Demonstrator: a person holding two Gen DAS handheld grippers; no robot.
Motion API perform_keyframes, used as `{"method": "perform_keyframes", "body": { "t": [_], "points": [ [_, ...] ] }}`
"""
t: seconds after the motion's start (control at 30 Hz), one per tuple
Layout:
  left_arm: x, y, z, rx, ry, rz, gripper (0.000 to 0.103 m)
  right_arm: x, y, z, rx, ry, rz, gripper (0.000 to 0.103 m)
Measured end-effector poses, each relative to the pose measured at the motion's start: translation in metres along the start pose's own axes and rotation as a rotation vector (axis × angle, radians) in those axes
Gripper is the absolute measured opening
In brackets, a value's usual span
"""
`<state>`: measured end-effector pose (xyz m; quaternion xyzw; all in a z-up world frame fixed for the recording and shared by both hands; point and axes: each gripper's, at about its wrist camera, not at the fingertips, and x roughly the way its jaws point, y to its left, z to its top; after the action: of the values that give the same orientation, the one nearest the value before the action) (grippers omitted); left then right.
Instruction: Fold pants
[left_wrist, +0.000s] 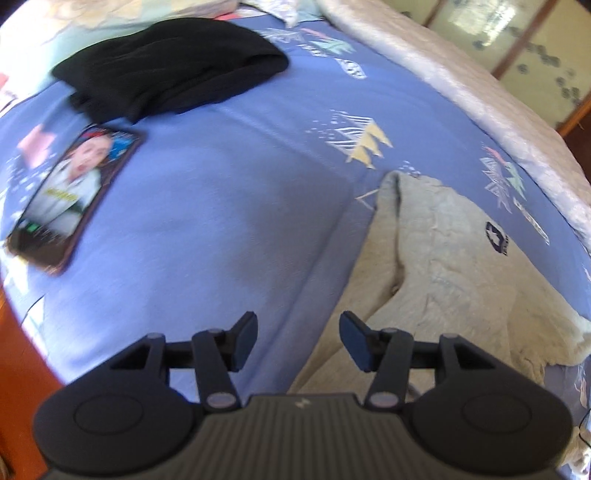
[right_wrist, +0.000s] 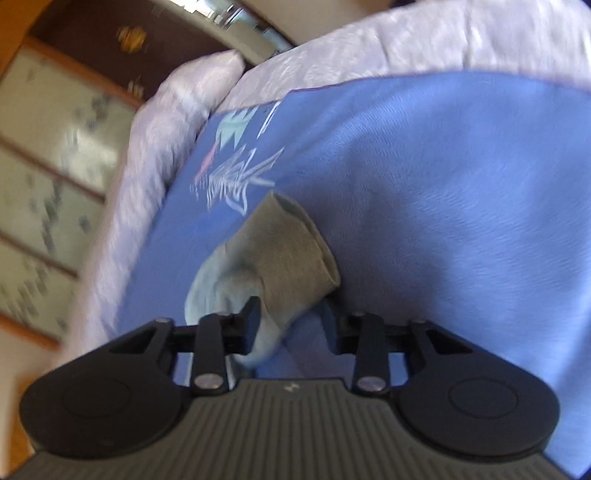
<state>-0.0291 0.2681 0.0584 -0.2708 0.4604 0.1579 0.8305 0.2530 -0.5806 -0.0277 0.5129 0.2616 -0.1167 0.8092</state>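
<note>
Left wrist view: left gripper spread wide over the bed, grey pants lying at four o'clock, phone at nine, black garment at eleven. Right wrist view: right gripper spread, empty, pants cuff just ahead at twelve.

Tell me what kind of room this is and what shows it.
Most likely a bedroom. The grey pants lie on a bed with a blue patterned sheet edged by a pale quilted cover. A phone and a folded black garment rest on it, with panelled doors alongside.
</note>
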Motion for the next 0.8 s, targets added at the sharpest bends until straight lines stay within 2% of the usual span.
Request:
{"method": "perform_keyframes", "body": {
  "t": [0.03, 0.1, 0.2, 0.27, 0.3, 0.33, 0.37, 0.4, 0.47, 0.6, 0.7, 0.8],
  "points": [
    [-0.002, 0.001, -0.003, -0.008, -0.002, 0.006, 0.05, 0.004, -0.002, 0.003, 0.026, 0.016, 0.01, 0.008],
    [-0.006, 0.002, -0.007, -0.015, -0.005, 0.01, 0.05, 0.004, 0.004, 0.011, -0.009, 0.034, -0.012, 0.007],
    [-0.01, -0.002, -0.009, -0.001, -0.004, 0.002, 0.05, -0.024, 0.03, 0.029, -0.213, -0.083, -0.107, 0.007],
    [-0.013, -0.006, -0.012, 0.009, -0.001, -0.023, 0.05, -0.041, 0.036, 0.046, -0.26, -0.136, -0.167, 0.007],
    [-0.014, -0.008, -0.013, 0.013, 0.001, -0.038, 0.05, -0.048, 0.038, 0.053, -0.273, -0.149, -0.194, 0.011],
    [-0.016, -0.009, -0.015, 0.018, 0.002, -0.052, 0.05, -0.056, 0.039, 0.057, -0.287, -0.169, -0.235, 0.02],
    [-0.018, -0.012, -0.018, 0.021, -0.001, -0.068, 0.05, -0.066, 0.04, 0.06, -0.307, -0.184, -0.261, 0.033],
    [-0.021, -0.013, -0.02, 0.022, -0.006, -0.085, 0.05, -0.078, 0.04, 0.062, -0.325, -0.201, -0.266, 0.057],
    [-0.03, -0.014, -0.028, 0.024, -0.015, -0.126, 0.05, -0.111, 0.035, 0.063, -0.331, -0.234, -0.225, 0.057],
    [-0.047, -0.006, -0.04, 0.027, -0.035, -0.177, 0.053, -0.183, 0.007, 0.053, -0.27, -0.156, -0.03, 0.057],
    [-0.056, 0.007, -0.046, 0.015, -0.053, -0.213, 0.055, -0.235, -0.017, 0.025, -0.298, -0.1, 0.06, 0.057],
    [-0.058, 0.021, -0.052, 0.0, -0.059, -0.243, 0.058, -0.28, -0.049, -0.011, -0.363, -0.047, 0.084, 0.057]
  ]
}}
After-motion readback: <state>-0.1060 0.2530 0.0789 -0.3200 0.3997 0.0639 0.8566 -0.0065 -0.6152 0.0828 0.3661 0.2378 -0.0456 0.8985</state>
